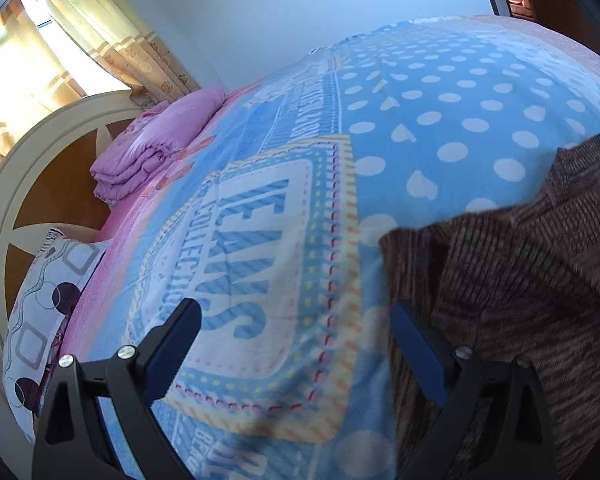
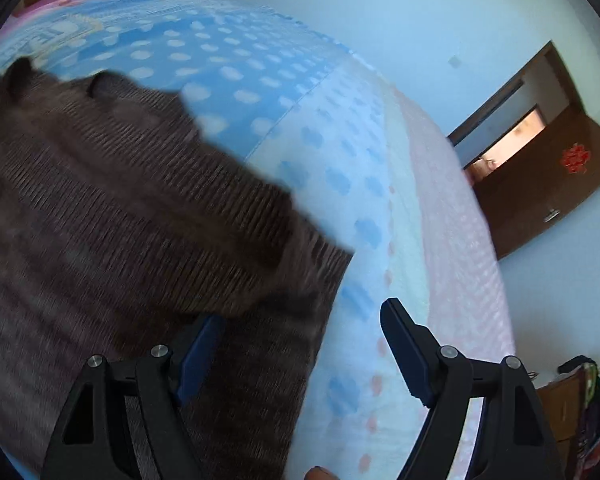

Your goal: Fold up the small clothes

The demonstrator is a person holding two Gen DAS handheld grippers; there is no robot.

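Two tools hang over a bed, both with their jaws spread wide and nothing between the pads. The left tool (image 1: 296,320) sits above the blue blanket (image 1: 440,92), over a printed patch with large lettering, and the brown ribbed knit garment (image 1: 520,264) lies just to its right; the right-hand finger (image 1: 420,354) is at the edge of the cloth, though whether it touches I cannot tell. The right tool (image 2: 300,340) has the same garment (image 2: 120,208) ahead and to its left, a folded-over flap lying on top of the rest; its left finger (image 2: 198,356) is over the brown knit, partly hidden under the flap's blurred edge, while its right finger (image 2: 408,348) is over pale dotted bedding. The garment lies on the blanket between the two tools.

Far ahead and left of the left tool, a folded pink quilt (image 1: 156,144) rests by the cream headboard (image 1: 32,152), with a patterned pillow (image 1: 48,300) nearer on its left. Beyond the right tool, to its right, a brown door (image 2: 540,184) stands open.
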